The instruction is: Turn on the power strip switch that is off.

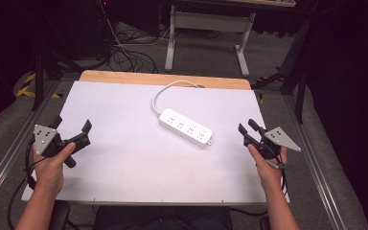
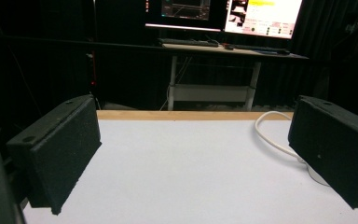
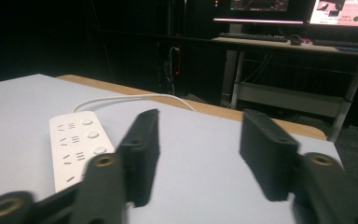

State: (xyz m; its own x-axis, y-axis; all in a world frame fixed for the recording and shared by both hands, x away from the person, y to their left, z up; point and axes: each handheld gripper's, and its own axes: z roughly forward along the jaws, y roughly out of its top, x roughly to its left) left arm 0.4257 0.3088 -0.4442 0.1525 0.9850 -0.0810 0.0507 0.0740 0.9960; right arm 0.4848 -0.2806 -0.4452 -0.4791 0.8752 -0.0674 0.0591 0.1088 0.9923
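From the high view, a white power strip [image 1: 186,127] lay near the middle of the white table [image 1: 124,163], slanting from about 10 o'clock to 4 o'clock, its white cord [image 1: 165,91] looping away toward 12 o'clock and the wooden edge at the far side. The left hand-held gripper [image 1: 72,127] hovered at the table's 9 o'clock side, held in the person's left hand [image 1: 52,165], its jaws spread apart and holding nothing. The right hand-held gripper [image 1: 247,128] sat at the 3 o'clock side in the right hand [image 1: 268,165], its jaws also apart and empty. Both were well apart from the power strip.

In the left gripper view, the left hand-held gripper [image 2: 196,154] showed two black jaws wide apart over bare table [image 2: 182,177]. The cord [image 2: 268,135] curved in at 3 o'clock beside the right-side jaw. Lit monitors [image 2: 223,14] stood on a desk at 12 o'clock.

In the right gripper view, the right hand-held gripper [image 3: 198,144] stood open, with table [image 3: 200,186] between its jaws. The power strip [image 3: 77,144] lay at 9 o'clock, just beside the left-side jaw, with its cord [image 3: 130,99] running toward 12 o'clock.
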